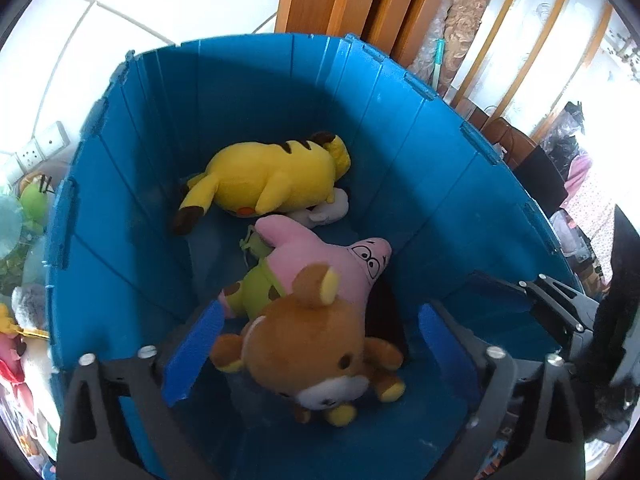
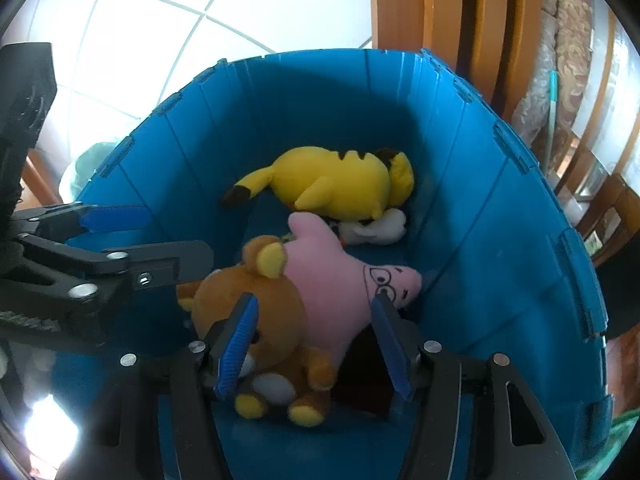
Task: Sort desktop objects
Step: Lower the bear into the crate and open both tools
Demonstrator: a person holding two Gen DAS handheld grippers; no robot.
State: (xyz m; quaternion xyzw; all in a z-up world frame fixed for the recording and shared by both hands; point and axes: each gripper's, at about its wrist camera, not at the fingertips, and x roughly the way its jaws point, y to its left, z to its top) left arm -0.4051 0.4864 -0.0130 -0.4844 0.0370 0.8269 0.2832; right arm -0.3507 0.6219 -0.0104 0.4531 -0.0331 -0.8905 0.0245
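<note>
Inside the blue bin (image 1: 132,200), a brown bear plush (image 1: 312,344) lies nearest, sprawled over a pink star plush (image 1: 320,256); a yellow plush (image 1: 272,176) and a small white toy (image 1: 328,210) lie farther back. The left gripper (image 1: 320,356) is spread wide around the bear, its pads clear of it. The right gripper (image 2: 316,340) hangs half-spread above, empty. More plush toys (image 1: 24,320) crowd outside the bin's left wall.

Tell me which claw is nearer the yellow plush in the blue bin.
Hard to call. The yellow plush lies at the bin's far wall; left claw and right claw both hang open over the brown bear, similarly far away.
</note>
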